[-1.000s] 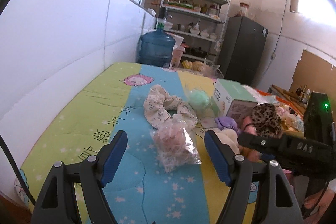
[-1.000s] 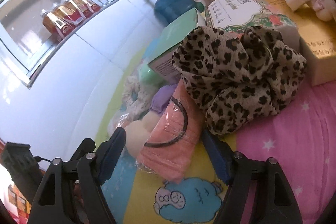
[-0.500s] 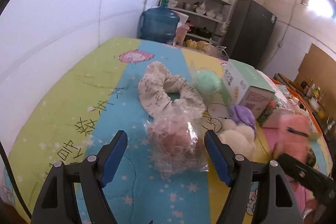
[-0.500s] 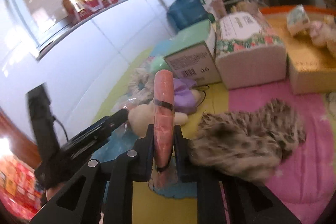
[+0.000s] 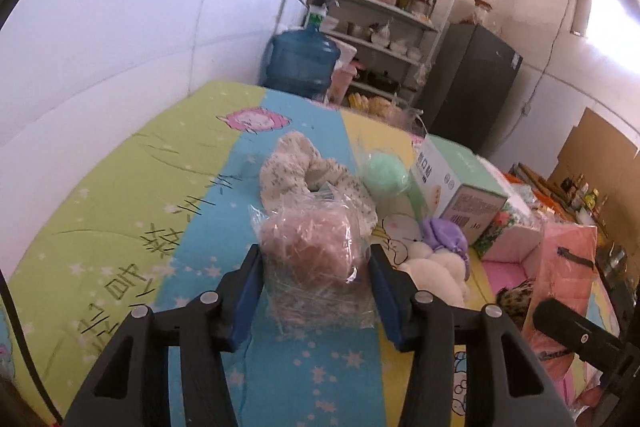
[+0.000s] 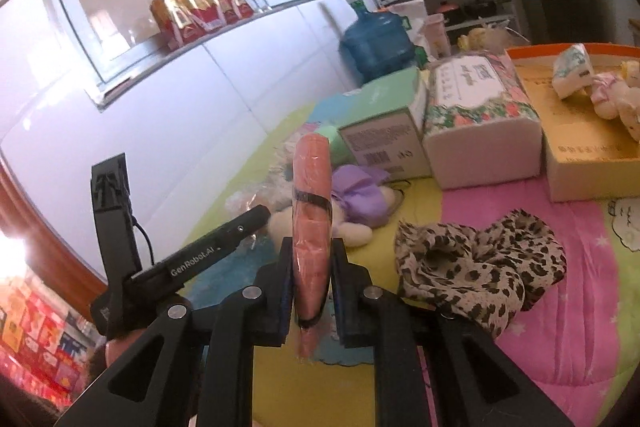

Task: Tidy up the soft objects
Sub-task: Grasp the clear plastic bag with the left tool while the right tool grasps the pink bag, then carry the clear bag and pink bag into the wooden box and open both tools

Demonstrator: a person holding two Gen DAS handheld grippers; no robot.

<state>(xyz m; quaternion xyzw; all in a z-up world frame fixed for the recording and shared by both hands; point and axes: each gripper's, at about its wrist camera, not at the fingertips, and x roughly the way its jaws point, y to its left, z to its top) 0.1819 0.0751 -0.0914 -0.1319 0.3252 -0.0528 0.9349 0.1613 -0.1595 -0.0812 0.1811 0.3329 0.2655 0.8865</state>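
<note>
While the left tongs [image 5: 316, 277] have just been closing, their blue pads now pressing both sides of a crinkly plastic bag [image 5: 314, 263] on the blue stripe of the tabletop [image 5: 120, 211], the right tongs [image 6: 311, 287] are pressed tight on an upright pink packet [image 6: 311, 211] ringed by a black band. A leopard-print scrunchie [image 6: 476, 263] lies just right of them; a cream floral scrunchie [image 5: 304, 171] sits behind the bag.
</note>
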